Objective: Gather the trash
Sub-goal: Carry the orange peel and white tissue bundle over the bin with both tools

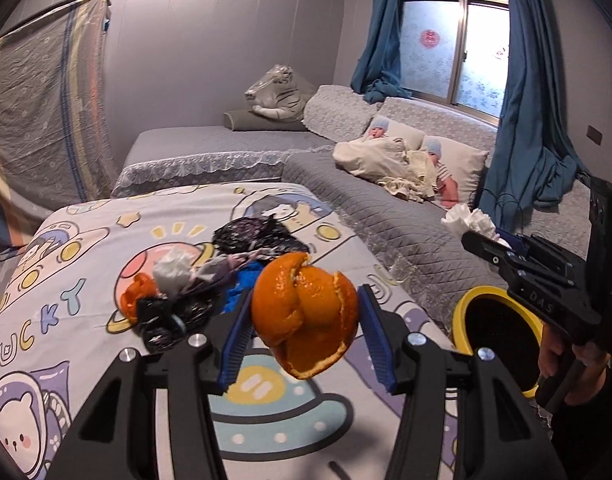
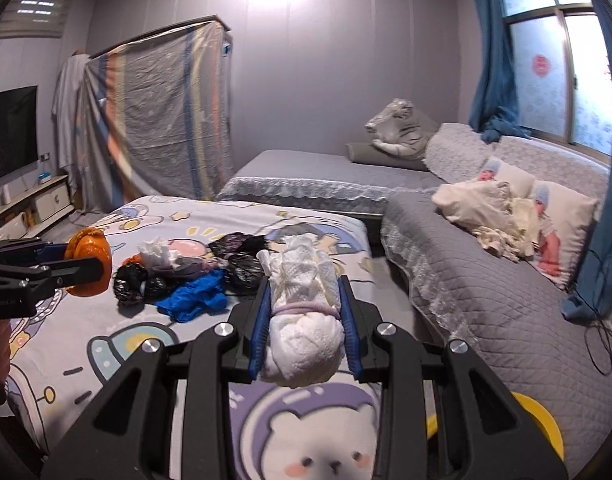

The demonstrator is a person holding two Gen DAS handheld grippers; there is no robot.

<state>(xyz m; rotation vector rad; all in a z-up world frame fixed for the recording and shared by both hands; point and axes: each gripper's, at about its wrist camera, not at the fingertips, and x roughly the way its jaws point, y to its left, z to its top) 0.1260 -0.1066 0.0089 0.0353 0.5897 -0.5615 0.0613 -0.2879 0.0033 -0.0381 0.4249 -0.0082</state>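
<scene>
My left gripper (image 1: 306, 316) is shut on a curled orange peel (image 1: 306, 312), held above the cartoon bedsheet (image 1: 85, 248); the right wrist view shows the same peel (image 2: 87, 266) at its left edge. My right gripper (image 2: 303, 320) is shut on a white tissue bundle (image 2: 301, 312) bound with a thin band; its tissue (image 1: 470, 220) shows at the right in the left wrist view. On the sheet lies a heap of trash: black crumpled bags (image 2: 133, 278), a blue glove (image 2: 197, 296), a white tissue (image 2: 157, 254), another orange peel (image 1: 135, 300).
A yellow bin (image 1: 498, 336) with a black liner stands at the bed's right edge, below the right gripper. A grey quilted sofa (image 2: 466, 280) with pillows and cloths runs along the right, cables (image 2: 606, 336) beside it. A draped wardrobe (image 2: 157, 120) and TV stand (image 2: 33, 200) are behind.
</scene>
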